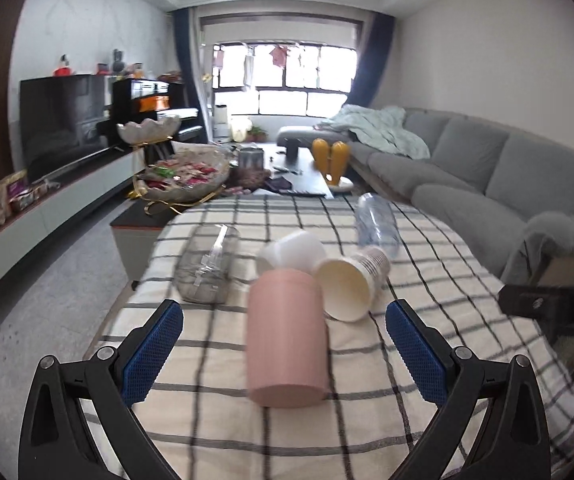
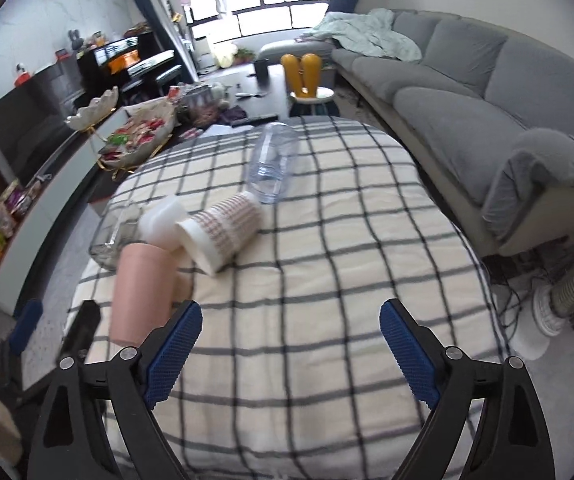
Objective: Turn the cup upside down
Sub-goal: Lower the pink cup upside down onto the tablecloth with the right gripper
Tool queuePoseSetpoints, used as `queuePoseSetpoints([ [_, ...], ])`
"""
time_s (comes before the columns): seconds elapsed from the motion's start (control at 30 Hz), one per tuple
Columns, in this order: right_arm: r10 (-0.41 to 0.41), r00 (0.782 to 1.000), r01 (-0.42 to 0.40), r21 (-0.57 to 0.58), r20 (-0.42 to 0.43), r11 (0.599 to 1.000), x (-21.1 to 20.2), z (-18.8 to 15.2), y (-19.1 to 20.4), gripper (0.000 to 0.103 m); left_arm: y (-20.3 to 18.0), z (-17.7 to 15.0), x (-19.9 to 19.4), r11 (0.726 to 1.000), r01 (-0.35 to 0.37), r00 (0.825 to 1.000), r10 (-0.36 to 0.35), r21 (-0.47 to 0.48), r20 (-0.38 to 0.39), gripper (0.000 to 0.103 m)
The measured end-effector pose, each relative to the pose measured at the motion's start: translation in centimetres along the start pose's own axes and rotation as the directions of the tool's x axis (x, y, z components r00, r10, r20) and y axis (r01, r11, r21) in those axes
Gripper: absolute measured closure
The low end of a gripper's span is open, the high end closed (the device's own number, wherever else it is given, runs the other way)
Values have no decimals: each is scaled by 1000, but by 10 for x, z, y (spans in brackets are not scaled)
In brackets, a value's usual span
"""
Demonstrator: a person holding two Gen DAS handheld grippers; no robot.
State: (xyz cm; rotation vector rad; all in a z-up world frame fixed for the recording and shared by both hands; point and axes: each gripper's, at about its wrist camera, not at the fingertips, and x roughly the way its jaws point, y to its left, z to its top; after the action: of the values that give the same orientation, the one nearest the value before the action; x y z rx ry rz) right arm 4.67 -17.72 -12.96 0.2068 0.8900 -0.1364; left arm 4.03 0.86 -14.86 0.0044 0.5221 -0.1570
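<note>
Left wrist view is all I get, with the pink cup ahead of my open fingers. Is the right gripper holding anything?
Observer: No. The right gripper is open, with only the checked cloth showing between its fingers.
Operator: Where is the pink cup relative to it?
Observer: In the right wrist view the pink cup sits to the left of the left finger, outside the gap.
</note>
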Motion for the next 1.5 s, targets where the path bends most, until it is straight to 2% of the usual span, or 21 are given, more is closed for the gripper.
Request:
queuePoseSetpoints([
  [0.23, 13, 998, -9, 66, -64, 998, 19, -11, -17, 12, -4, -19, 45, 998, -56, 992, 57, 14, -111, 1],
  [0.37, 31, 995, -24, 76, -98, 997, 29, -15, -17, 12, -7, -28, 57, 998, -63, 987, 65, 14, -150, 1],
  [0.53, 50, 990, -38, 93, -129, 995, 37, -18, -17, 12, 1, -28, 70, 997, -71, 978, 63, -33, -200, 10],
  [0.67, 58, 987, -44, 101, -150, 994, 41, -21, -17, 12, 2, -30, 79, 997, -66, 969, 54, -43, -243, 27],
  [0.77, 64, 986, -48, 101, -156, 994, 41, -21, -16, 12, 1, -30, 79, 998, -50, 968, 39, -37, -247, 34],
  [0.93, 71, 987, -57, 97, -141, 994, 34, -20, -14, 12, 5, -26, 76, 997, -47, 963, 28, -65, -266, 35],
  [1.07, 80, 987, -66, 107, -137, 992, 27, -16, -15, 12, 6, -16, 66, 998, -43, 958, 26, -52, -287, 35],
  [1.17, 89, 984, -68, 134, -157, 989, 22, -11, -17, 12, 3, -8, 64, 999, -33, 927, 18, -34, -375, 35],
  [1.33, 78, 983, -48, 177, -166, 983, 12, 3, -19, 12, -1, 11, 63, 1000, -5, 839, 18, 26, -544, 35],
  [1.47, 77, 978, -33, 218, -192, 975, 8, 12, -22, 12, -8, 26, 64, 995, 29, 732, 42, 92, -680, 35],
  [1.5, 78, 978, -33, 225, -195, 974, 7, 14, -23, 12, -11, 28, 66, 994, 45, 695, 39, 98, -718, 35],
])
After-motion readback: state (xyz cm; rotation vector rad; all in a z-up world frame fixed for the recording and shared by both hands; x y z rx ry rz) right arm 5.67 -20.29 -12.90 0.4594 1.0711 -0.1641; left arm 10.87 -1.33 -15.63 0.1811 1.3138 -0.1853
